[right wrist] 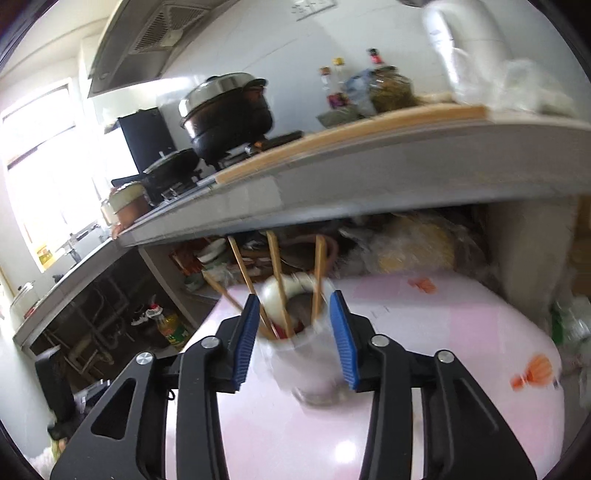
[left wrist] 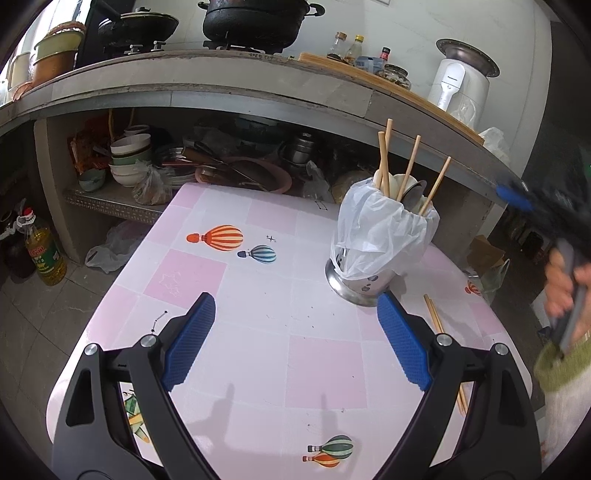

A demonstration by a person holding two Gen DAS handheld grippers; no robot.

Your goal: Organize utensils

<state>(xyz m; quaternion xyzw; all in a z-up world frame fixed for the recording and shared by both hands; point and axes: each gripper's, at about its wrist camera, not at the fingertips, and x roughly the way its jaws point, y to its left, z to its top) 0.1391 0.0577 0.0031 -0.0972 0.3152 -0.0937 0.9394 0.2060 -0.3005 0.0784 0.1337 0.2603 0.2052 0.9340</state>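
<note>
A steel utensil holder (left wrist: 384, 240) lined with a white plastic bag stands on the pink balloon-print table (left wrist: 258, 332), toward its far right. Several chopsticks (left wrist: 410, 170) and spoons stick out of it. A pair of chopsticks (left wrist: 436, 321) lies flat on the table just right of my left gripper (left wrist: 295, 299), which hovers open and empty over the near half of the table. My right gripper (right wrist: 294, 295) is open. The holder (right wrist: 310, 354) and its chopsticks (right wrist: 279, 280) show blurred between and beyond its fingers, untouched. From the left wrist view the right gripper (left wrist: 517, 195) is a blur at the right edge, held by a hand (left wrist: 565, 280).
A concrete counter (left wrist: 221, 85) overhangs the table's far side, carrying black pots (left wrist: 255, 18), sauce bottles (left wrist: 354, 51) and a white appliance (left wrist: 461, 85). Stacked bowls (left wrist: 129, 155) and pans fill the shelf beneath. An oil bottle (left wrist: 44, 254) stands on the floor to the left.
</note>
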